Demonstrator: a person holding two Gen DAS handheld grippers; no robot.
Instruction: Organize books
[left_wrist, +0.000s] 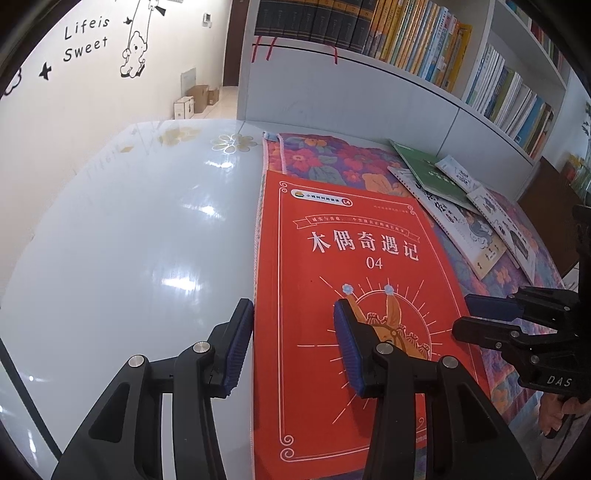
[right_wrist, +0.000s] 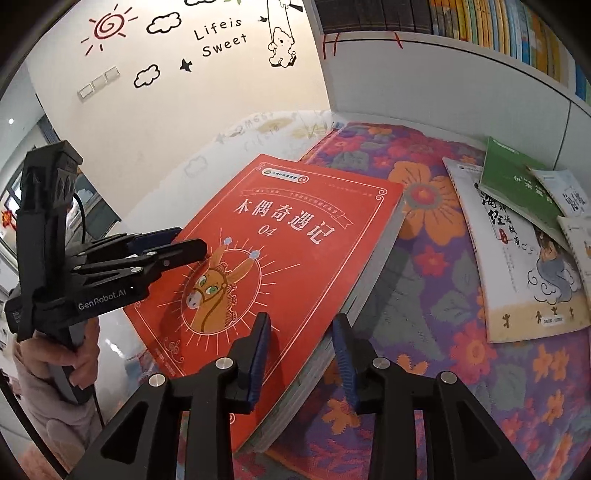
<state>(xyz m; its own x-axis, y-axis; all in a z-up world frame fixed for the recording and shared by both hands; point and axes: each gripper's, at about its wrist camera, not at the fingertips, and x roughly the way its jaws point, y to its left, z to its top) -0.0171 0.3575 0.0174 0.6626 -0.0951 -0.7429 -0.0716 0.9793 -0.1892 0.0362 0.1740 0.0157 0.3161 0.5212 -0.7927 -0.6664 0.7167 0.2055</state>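
The red book (left_wrist: 354, 295) is lying flat, partly on the floral cloth (left_wrist: 321, 162) and partly over the glossy white counter (left_wrist: 129, 221). The left gripper (left_wrist: 295, 343) is straddling the book's left edge: its left finger is sitting just outside that edge over the bare counter, and its right finger (left_wrist: 347, 343) is resting on the cover over the donkey picture. Its fingers are standing at a narrow-to-middling gap, and neither pad is plainly pressing the book.

The right gripper (right_wrist: 303, 354) is straddling the opposite edge, where the page block shows. Its left finger (right_wrist: 258, 354) is lying over the cover, and its right finger is hanging just outside the pages, above the cloth. These fingers are also fairly narrow, with the book's edge between them; no squeeze on it is visible.

Beyond the right finger of the right gripper, well apart from the red book, a loose pile of thin books (right_wrist: 524, 236) is lying on the cloth, a green one (right_wrist: 517, 181) on top. Farther ahead, the bookshelf (left_wrist: 424, 85) is standing full of upright books.
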